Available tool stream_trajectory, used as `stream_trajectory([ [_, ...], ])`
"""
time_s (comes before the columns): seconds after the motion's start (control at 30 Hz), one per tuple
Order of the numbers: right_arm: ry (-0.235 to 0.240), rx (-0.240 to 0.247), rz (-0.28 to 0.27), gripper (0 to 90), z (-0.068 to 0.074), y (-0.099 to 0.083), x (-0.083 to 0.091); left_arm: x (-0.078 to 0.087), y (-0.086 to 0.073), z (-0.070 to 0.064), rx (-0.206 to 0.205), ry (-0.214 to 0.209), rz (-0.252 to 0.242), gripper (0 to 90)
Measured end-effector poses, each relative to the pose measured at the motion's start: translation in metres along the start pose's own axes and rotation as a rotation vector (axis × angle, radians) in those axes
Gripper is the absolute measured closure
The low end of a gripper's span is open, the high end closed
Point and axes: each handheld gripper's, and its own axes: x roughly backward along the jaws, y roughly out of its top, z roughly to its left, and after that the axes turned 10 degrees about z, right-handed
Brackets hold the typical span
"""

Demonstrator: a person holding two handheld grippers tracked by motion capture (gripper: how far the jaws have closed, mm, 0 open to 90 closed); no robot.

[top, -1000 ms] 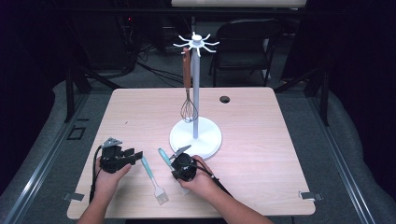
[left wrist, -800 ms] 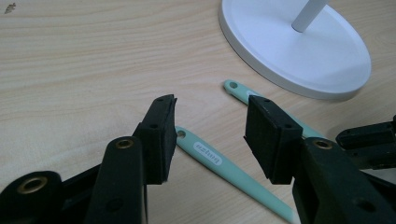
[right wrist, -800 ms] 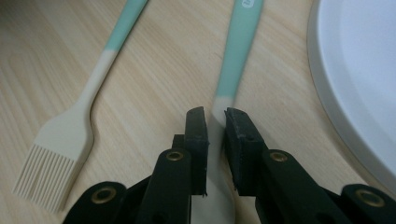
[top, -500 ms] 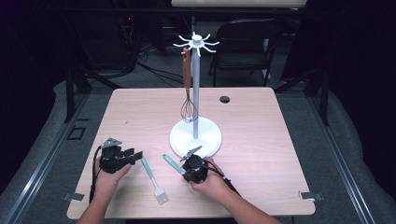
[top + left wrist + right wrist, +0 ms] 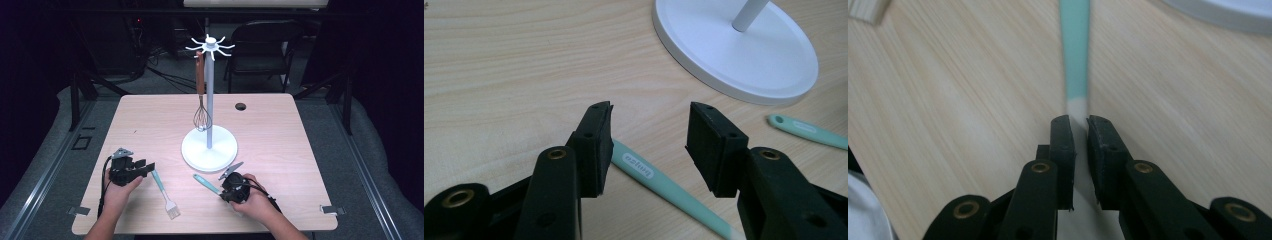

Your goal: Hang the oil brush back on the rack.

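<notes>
From the high view, two mint-handled utensils lie on the pale wooden worktop (image 5: 280, 125) in front of the white utensil stand (image 5: 209, 147). A basting brush (image 5: 165, 192) with a light bristle head lies just ahead of the left gripper (image 5: 145, 169). The right gripper (image 5: 229, 172) has the second utensil (image 5: 206, 183), whose head I cannot make out under the hand. A wire whisk (image 5: 201, 95) with a wooden handle hangs from one of the stand's arms.

In the left gripper view, the jaws stand wide apart over the brush's handle (image 5: 664, 182). It is a smooth, slim, tapering bar with a small printed label, probably plastic or silicone. I'd judge it light and stiff, a little slick, so best taken at mid-handle, square across its flat. Farther off lies the other utensil's handle tip (image 5: 809, 131), with a hanging hole. The stand's round base (image 5: 744, 55) looks smooth and heavy.

In the right gripper view, the jaws are nearly together, pinching that utensil where mint turns to white (image 5: 1077, 107). The handle (image 5: 1075, 45) runs straight away across the grained wood. It looks light, and the hold seems firm enough, though so narrow a handle could swivel.
</notes>
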Motion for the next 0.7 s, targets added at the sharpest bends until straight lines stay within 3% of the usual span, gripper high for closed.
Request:
stream_trajectory([
  [0.33,-0.005,-0.058,0.031,81.3,-0.017,-0.036,0.016,0.000,0.000,-0.001,-0.003,0.001,-0.003,52.7],
  [0.53,0.004,-0.076,0.032,79.8,-0.020,-0.042,0.018,-0.001,0.000,-0.003,-0.005,-0.001,0.002,52.7],
  [0.7,-0.018,-0.066,0.030,76.5,-0.019,-0.036,0.017,-0.002,0.001,-0.004,-0.009,0.000,0.003,52.7],
])
